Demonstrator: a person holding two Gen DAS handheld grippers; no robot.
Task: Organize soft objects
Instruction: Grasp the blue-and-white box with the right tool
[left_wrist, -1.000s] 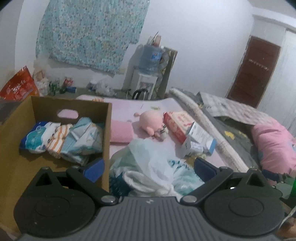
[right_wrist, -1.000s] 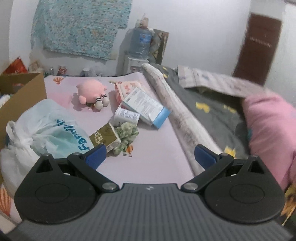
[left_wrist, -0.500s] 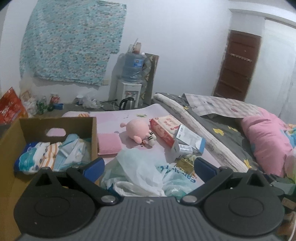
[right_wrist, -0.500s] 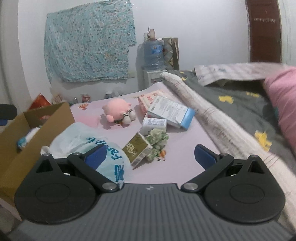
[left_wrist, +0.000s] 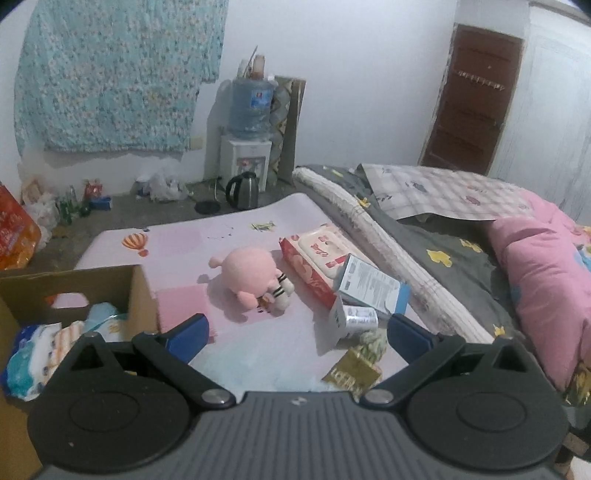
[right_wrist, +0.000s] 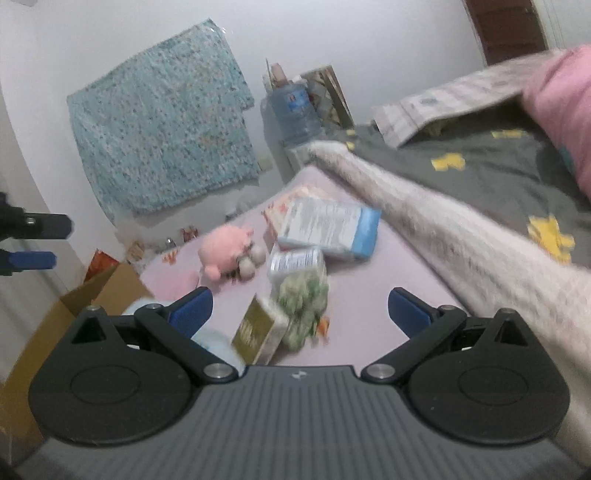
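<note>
Both the left gripper (left_wrist: 297, 332) and the right gripper (right_wrist: 299, 310) hover spread wide, holding nothing. A pink plush toy (left_wrist: 251, 284) lies mid-mat (left_wrist: 177, 247), beside a cardboard box (left_wrist: 142, 291) of, apparently, folded cloths (left_wrist: 44, 347).

my left gripper (left_wrist: 297, 334) hangs level, jaws spread wide, nothing between them. my right gripper (right_wrist: 299, 308) is tilted, jaws also wide apart and empty. frame blurred there.

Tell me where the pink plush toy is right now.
The round pink plush toy lies centre-frame in the left wrist view on the pink mat, between the brown cardboard box and the red-and-white wipes pack.
</note>
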